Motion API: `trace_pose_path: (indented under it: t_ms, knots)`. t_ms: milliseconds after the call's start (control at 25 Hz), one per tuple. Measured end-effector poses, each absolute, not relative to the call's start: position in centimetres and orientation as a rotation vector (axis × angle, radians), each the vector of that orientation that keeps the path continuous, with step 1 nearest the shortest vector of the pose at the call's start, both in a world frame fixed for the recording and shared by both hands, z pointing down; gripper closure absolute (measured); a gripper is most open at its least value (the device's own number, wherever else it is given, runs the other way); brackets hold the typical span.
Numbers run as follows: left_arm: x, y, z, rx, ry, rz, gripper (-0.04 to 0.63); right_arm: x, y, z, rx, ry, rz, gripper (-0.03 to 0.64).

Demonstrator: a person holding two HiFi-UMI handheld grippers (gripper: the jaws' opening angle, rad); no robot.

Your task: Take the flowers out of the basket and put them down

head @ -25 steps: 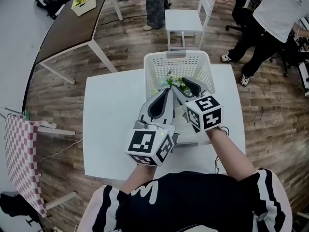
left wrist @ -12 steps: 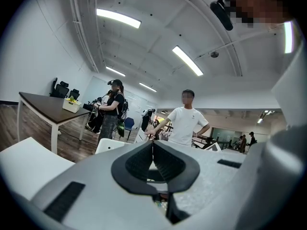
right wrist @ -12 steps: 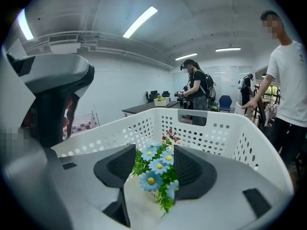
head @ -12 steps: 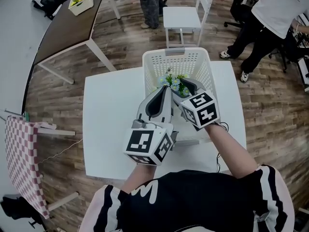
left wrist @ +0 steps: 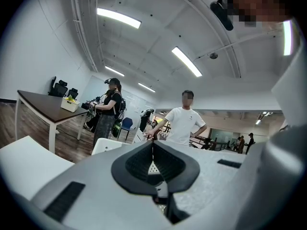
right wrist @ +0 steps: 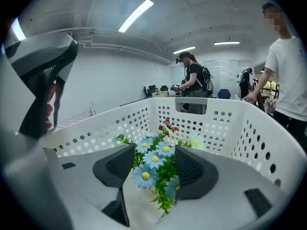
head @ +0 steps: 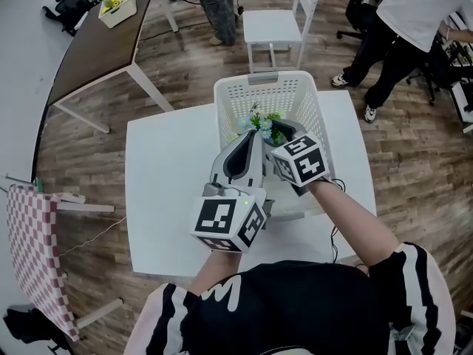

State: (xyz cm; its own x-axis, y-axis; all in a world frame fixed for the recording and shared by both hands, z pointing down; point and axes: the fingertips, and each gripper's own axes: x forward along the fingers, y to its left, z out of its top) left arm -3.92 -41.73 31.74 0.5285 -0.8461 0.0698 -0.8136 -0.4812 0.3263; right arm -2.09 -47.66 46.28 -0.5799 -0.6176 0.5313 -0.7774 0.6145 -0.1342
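Note:
A bunch of blue daisy-like flowers (head: 261, 124) with green leaves lies inside the white perforated basket (head: 224, 109) at the table's far side. My right gripper (head: 284, 129) reaches into the basket. In the right gripper view the flowers (right wrist: 152, 158) sit between the dark pads (right wrist: 194, 169) of the right gripper (right wrist: 154, 170); its jaws are opening wide and do not squeeze the stems. My left gripper (head: 252, 136) hangs over the basket's near left rim with its jaws shut and empty, pointing up at the room in the left gripper view (left wrist: 152, 145).
The basket stands on a white table (head: 162, 191). A white chair (head: 270, 28) is just beyond it, and a brown table (head: 96, 50) with a small bin sits at the far left. Several people stand at the back and right (head: 414, 21).
My right gripper has moved forward, deeper into the basket toward the flowers, and its jaws have spread. The left gripper has hardly moved.

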Motion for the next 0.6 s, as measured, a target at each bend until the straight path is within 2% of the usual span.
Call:
trace_pose_path:
  t_ms: [600]
  knots:
    - [-3.8,-41.5,31.8,2.459,-1.367,-0.142,0.589,-2.3,-49.1,49.0,1.062,-2.311,0.468,0.362]
